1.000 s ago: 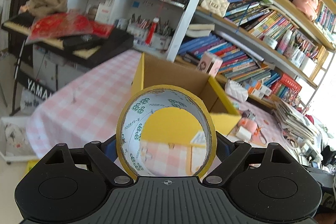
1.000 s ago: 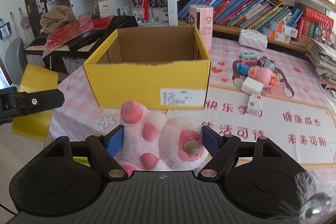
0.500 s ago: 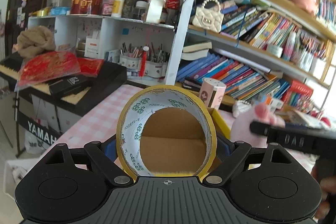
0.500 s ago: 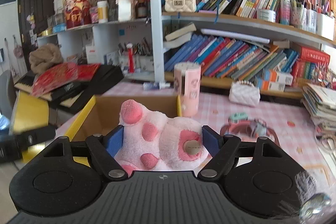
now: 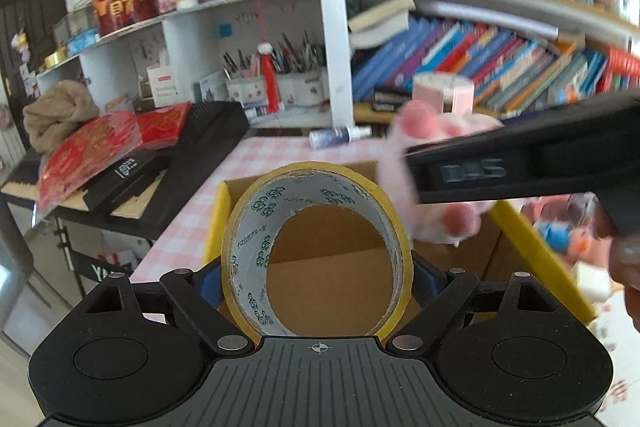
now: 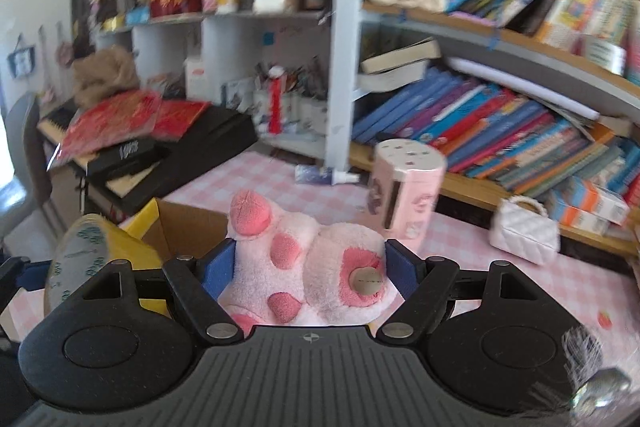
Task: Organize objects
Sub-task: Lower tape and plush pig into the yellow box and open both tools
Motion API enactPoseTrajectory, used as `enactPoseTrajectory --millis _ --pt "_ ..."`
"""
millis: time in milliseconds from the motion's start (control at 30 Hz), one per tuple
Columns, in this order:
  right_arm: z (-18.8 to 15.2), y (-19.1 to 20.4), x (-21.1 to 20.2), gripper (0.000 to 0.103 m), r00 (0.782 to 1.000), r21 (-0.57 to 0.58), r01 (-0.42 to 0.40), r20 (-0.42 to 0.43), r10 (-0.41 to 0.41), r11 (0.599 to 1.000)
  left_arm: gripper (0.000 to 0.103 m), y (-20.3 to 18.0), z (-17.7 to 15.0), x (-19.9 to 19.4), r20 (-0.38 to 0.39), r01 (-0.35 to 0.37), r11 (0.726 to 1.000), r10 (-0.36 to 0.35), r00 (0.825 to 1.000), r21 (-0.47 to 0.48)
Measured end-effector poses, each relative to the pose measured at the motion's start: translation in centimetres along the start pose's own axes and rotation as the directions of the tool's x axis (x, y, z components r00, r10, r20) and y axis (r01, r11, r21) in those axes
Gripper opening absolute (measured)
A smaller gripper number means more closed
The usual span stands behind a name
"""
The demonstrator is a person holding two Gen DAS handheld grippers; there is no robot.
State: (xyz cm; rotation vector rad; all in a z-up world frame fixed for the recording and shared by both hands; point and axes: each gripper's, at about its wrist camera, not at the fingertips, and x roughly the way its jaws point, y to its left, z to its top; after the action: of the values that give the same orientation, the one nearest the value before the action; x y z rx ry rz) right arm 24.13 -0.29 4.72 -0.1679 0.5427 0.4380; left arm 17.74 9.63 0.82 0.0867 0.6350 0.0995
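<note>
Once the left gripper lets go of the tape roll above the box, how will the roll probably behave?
The tape roll is a stiff ring, so it probably keeps its shape. Held on edge over the cardboard box, it may roll or topple flat on landing. It looks light.

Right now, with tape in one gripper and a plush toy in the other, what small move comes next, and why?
Probably lower the tape roll into the cardboard box and release. The left gripper holds it over the open box; the right gripper with the plush toy hovers alongside.
</note>
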Motion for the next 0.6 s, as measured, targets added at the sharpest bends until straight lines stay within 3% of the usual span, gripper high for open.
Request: enactPoseTrajectory --millis 333,500,567,600 --pt "0.1 0.6 7.3 0.077 0.978 -0.09 -0.131 -0.176 0.113 0.987 0.088 -1.5 -0.5 3.8 -0.127 -0.063 0.995 0.072 0.989 0.073" --pt "0.1 0.7 9.6 0.077 0.961 -0.107 -0.164 -0.242 0.134 0.981 0.088 -2.0 -0.3 4.4 -0.149 -0.081 0.989 0.098 0.984 0.12" --pt "0.0 0.9 10.1 0.068 0.957 -0.122 -0.172 -0.257 0.136 0.978 0.088 -2.2 -0.2 4.6 -0.165 -0.081 0.988 0.103 0.981 0.133" --pt "-0.1 1.0 10.3 0.052 0.953 -0.131 -0.178 -0.269 0.138 0.975 0.088 -2.3 -0.2 4.6 -0.171 -0.08 0.987 0.103 0.98 0.138"
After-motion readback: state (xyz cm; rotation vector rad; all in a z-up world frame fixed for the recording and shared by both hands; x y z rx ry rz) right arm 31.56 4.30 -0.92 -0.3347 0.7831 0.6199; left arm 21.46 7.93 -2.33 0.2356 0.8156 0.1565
